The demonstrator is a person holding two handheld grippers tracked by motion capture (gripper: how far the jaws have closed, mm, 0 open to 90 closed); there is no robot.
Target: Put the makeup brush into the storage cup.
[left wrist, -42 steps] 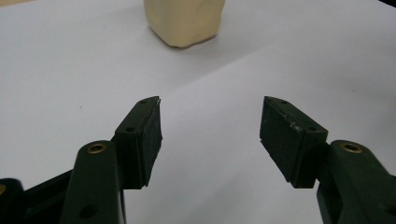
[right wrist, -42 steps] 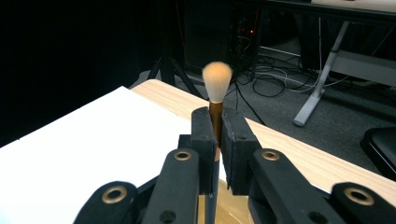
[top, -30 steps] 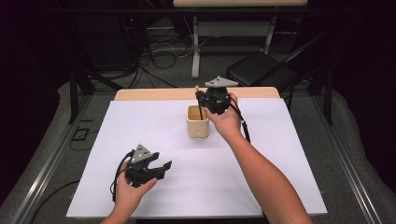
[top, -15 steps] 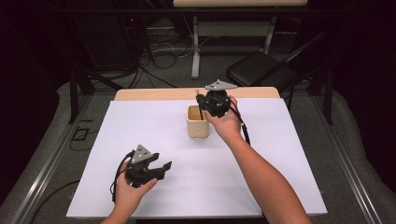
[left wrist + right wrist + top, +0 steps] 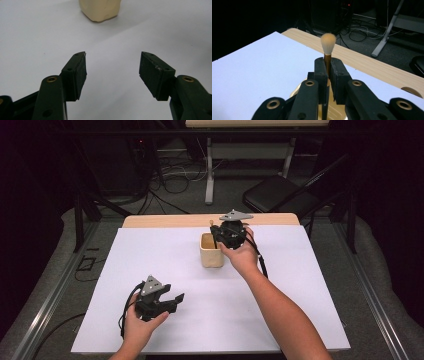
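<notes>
Pinching the light makeup brush [image 5: 327, 47] by its stiff handle, my right tool [image 5: 327, 72] stays gentle above the cup [image 5: 211, 251]; left tool [image 5: 112, 67] open.

1 brush [image 5: 328, 43], 1 cup [image 5: 212, 251], 2 tools, 1 chair [image 5: 278, 196].

Overhead light bright on white table [image 5: 150, 260]; surroundings dark; soft shadows; close-up jaws slightly blurred, no glare.

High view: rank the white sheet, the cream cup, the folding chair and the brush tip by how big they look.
1. White sheet, by far the largest.
2. Folding chair, though it stands farther off, so its true size is unsure.
3. Cream cup.
4. Brush tip, a speck above the right hand-held gripper.
</notes>
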